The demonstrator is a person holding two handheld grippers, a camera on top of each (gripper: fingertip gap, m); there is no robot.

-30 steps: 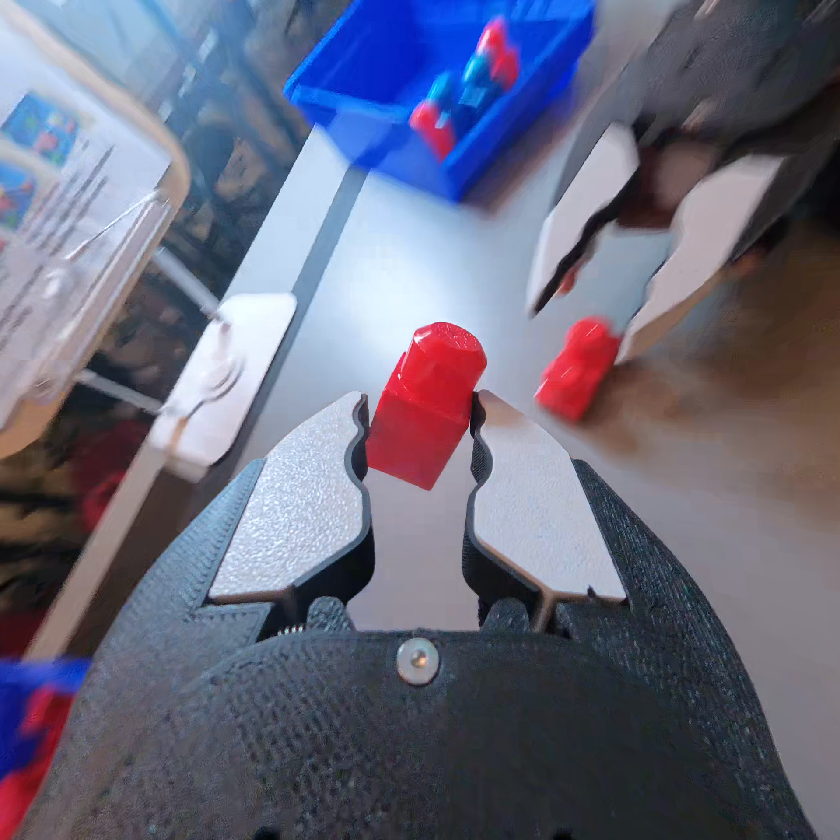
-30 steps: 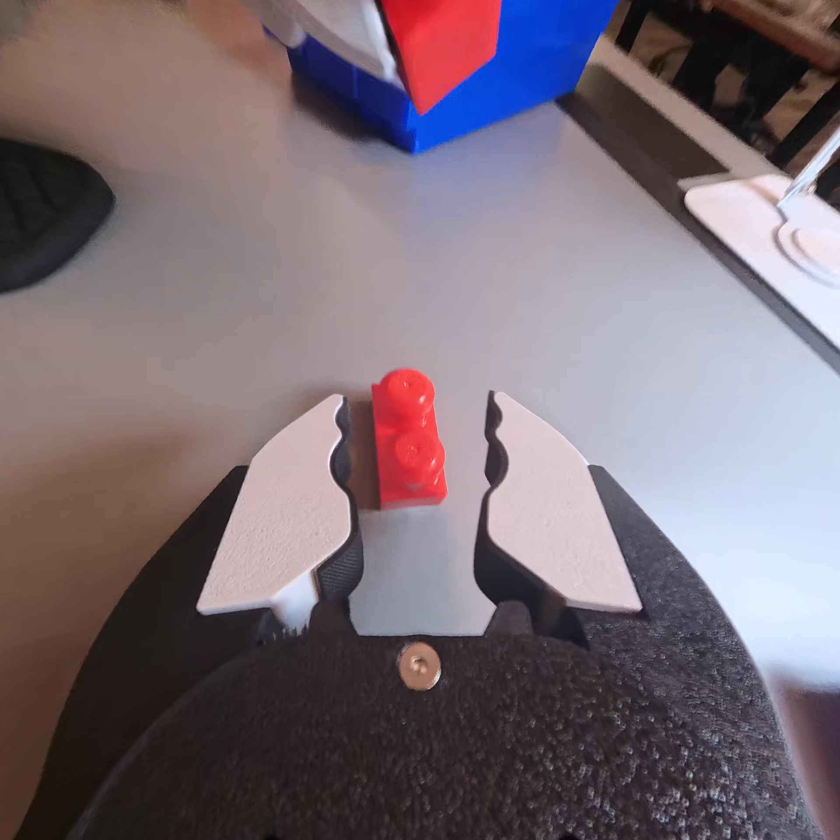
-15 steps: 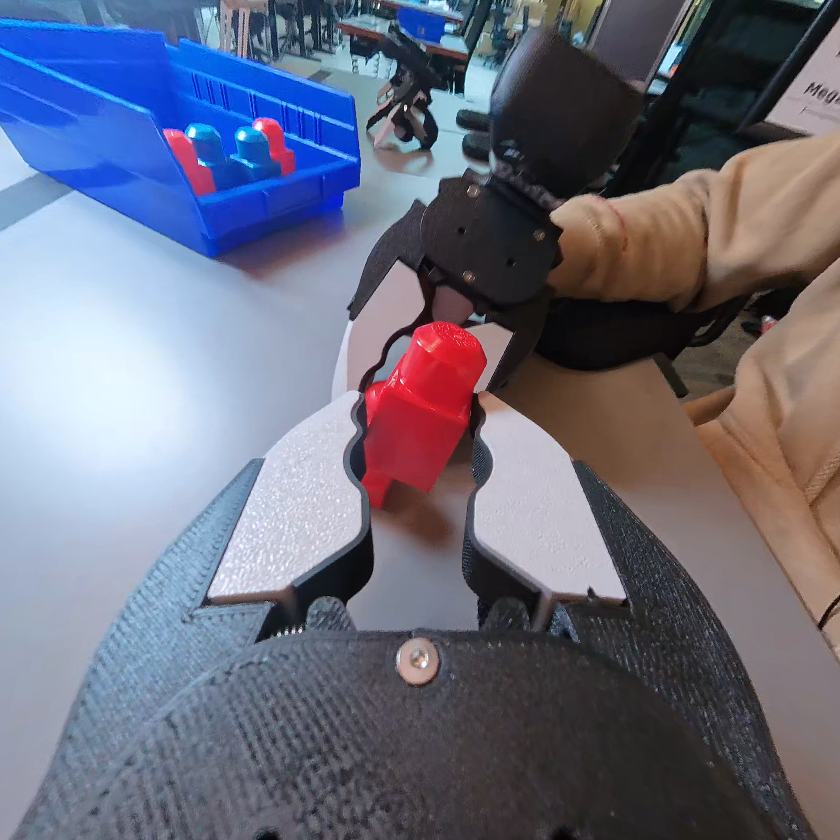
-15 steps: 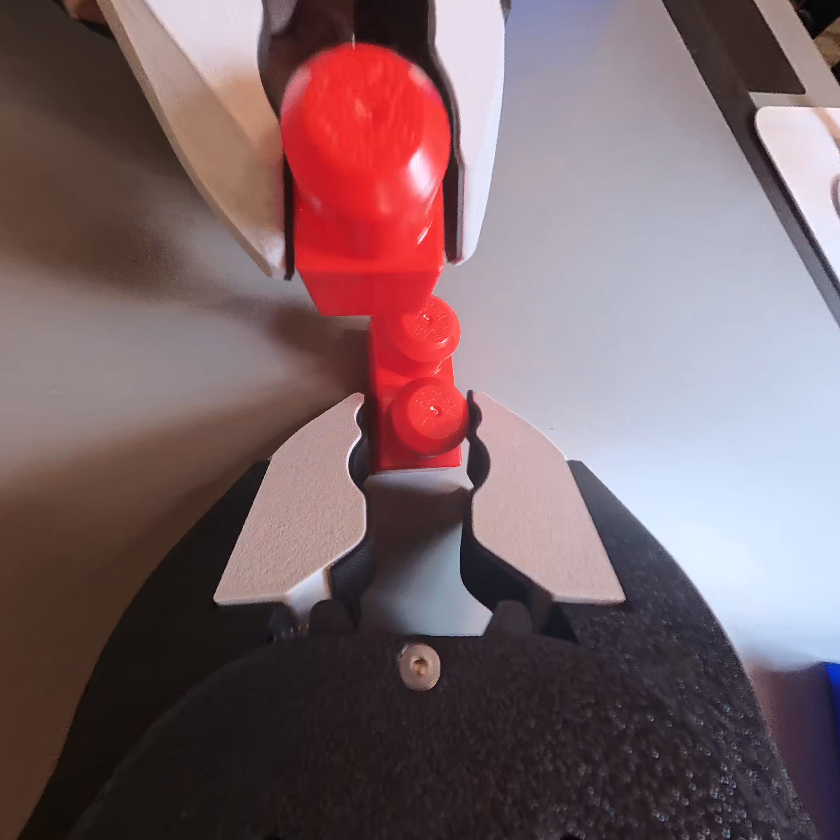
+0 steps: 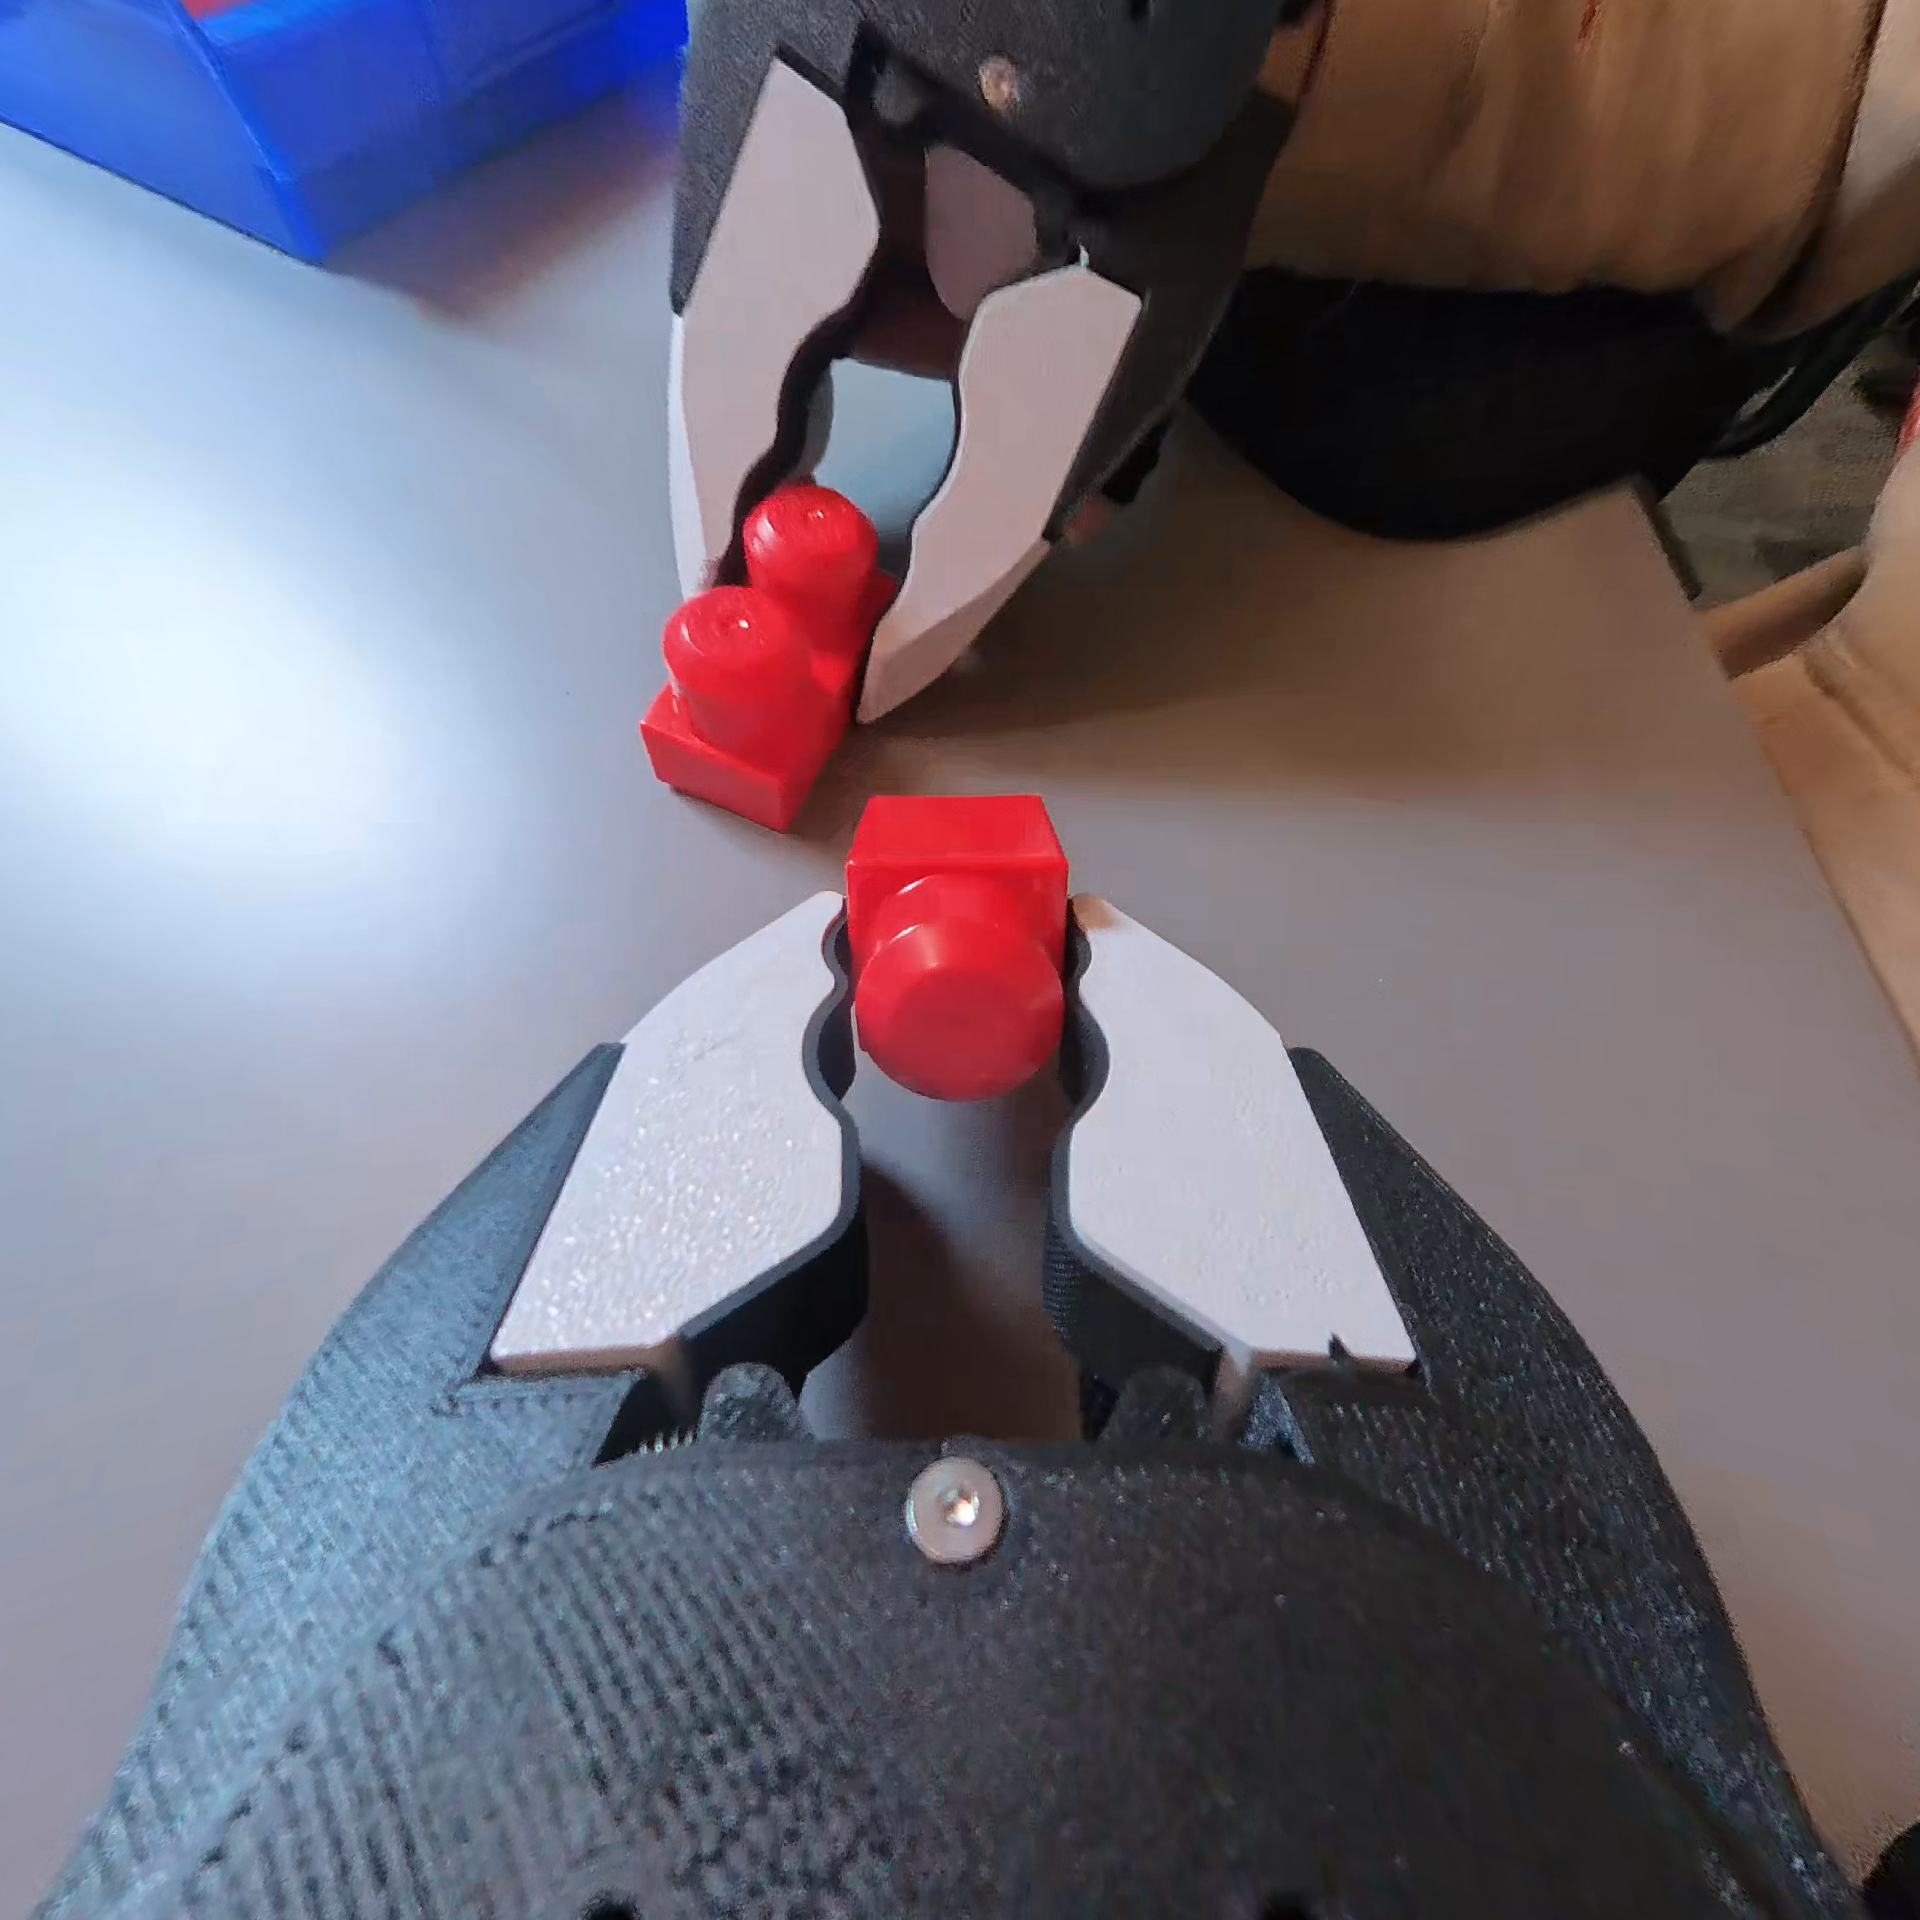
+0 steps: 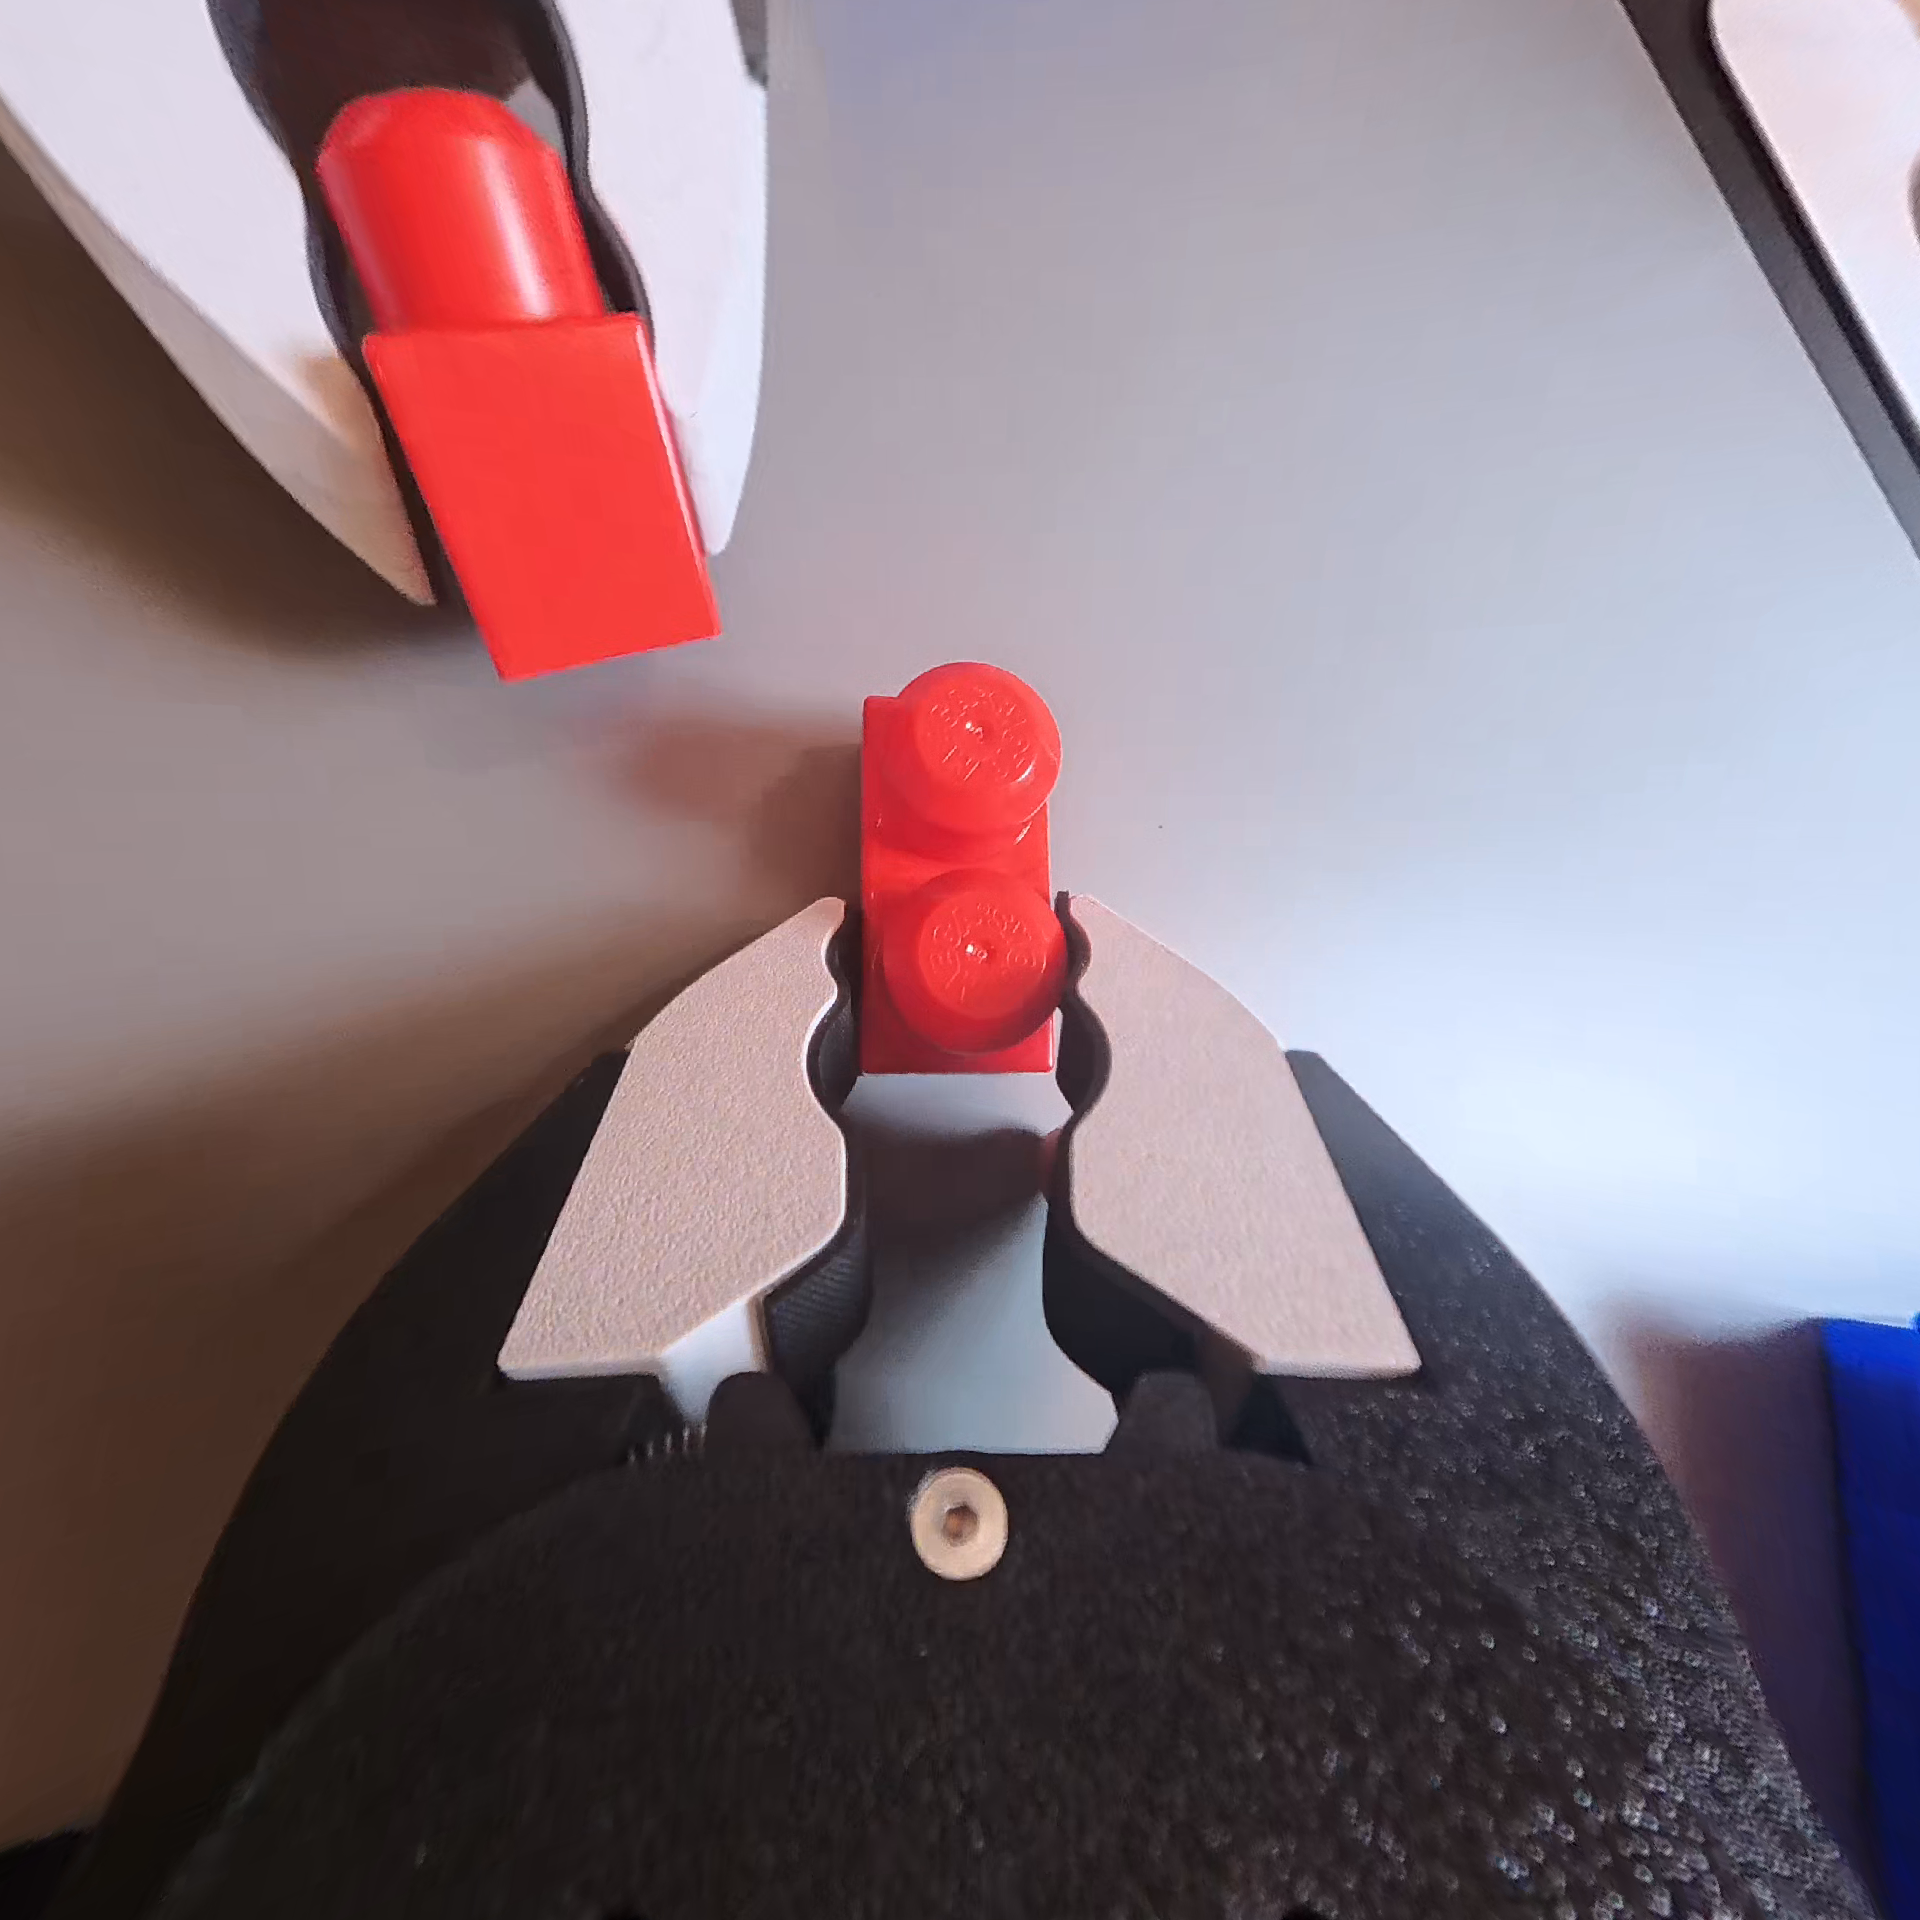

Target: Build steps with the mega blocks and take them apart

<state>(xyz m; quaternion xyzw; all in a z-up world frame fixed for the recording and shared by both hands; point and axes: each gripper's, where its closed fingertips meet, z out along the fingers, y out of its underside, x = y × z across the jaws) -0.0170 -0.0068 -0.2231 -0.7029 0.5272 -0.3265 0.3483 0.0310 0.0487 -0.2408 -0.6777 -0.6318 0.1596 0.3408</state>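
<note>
My left gripper is shut on a red one-stud block, held above the grey table with its stud pointing back at the camera. The same block and left gripper show at the upper left of the right wrist view. My right gripper is shut on the near end of a red two-stud block that rests on the table, studs up. In the left wrist view that two-stud block sits just beyond and left of my held block, with the right gripper clamped on its far end.
A blue bin stands at the back left of the grey table; its corner shows in the right wrist view. A person's beige sleeve is behind the right gripper. A white base plate lies past the table's dark edge strip. The tips of one gripper are about 8 cm away from the tips of the other.
My left gripper has tipped the one-stud block over so its stud faces back, and pulled it away from above the two-stud block. My right gripper stays shut on the two-stud block.
</note>
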